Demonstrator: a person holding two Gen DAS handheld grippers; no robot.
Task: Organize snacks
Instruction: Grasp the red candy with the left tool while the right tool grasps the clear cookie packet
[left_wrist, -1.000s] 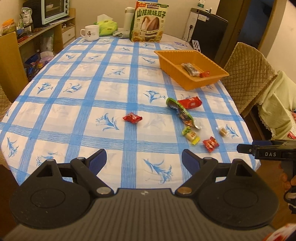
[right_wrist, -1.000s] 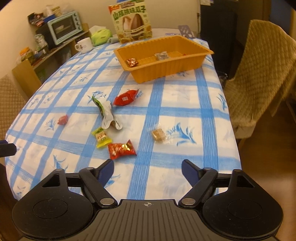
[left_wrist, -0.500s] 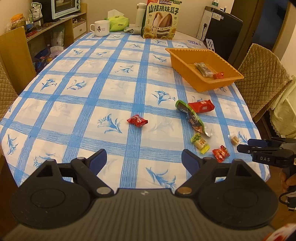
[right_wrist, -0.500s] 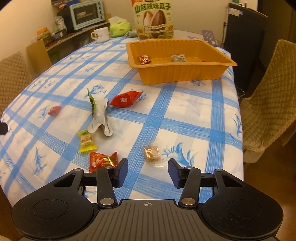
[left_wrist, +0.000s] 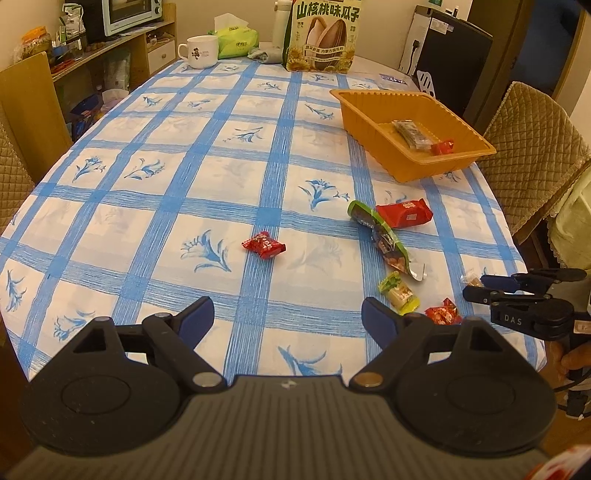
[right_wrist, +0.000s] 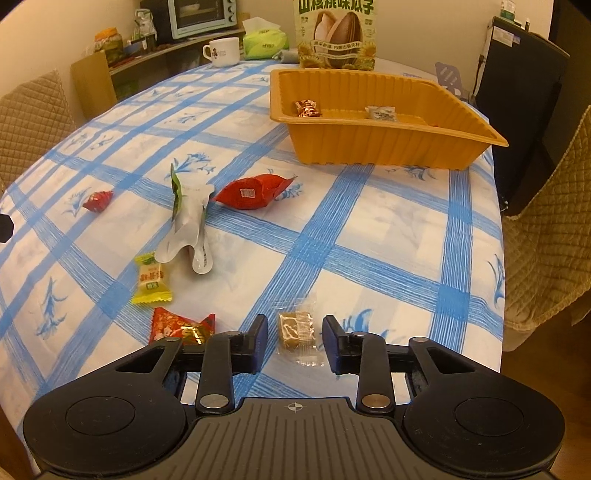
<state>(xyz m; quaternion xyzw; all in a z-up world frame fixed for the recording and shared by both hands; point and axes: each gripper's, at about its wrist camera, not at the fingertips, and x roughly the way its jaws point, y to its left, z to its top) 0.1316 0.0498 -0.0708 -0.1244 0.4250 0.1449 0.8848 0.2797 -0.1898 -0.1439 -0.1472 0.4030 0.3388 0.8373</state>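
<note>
A small brown snack in clear wrap (right_wrist: 297, 330) lies near the table's front edge, between the fingers of my right gripper (right_wrist: 295, 343). The jaws are closing and a gap still shows on each side of the snack. Left of it lie a red-gold candy (right_wrist: 181, 328), a yellow-green candy (right_wrist: 150, 280), a long green-and-white packet (right_wrist: 184, 221), a red packet (right_wrist: 251, 192) and a small red candy (left_wrist: 264, 244). The orange tray (right_wrist: 369, 144) at the back right holds two or three snacks. My left gripper (left_wrist: 288, 319) hangs open over the front edge, with nothing between its fingers.
A big sunflower-seed bag (left_wrist: 321, 37), a white mug (left_wrist: 199, 51) and a green tissue pack (left_wrist: 236, 38) stand at the table's far end. Quilted chairs (left_wrist: 535, 147) flank the right side. A blue-checked cloth (left_wrist: 184, 166) covers the table.
My right gripper has come down and forward to the clear-wrapped snack, and its jaws have narrowed around it. My left gripper has drifted closer over the table and stayed open.
</note>
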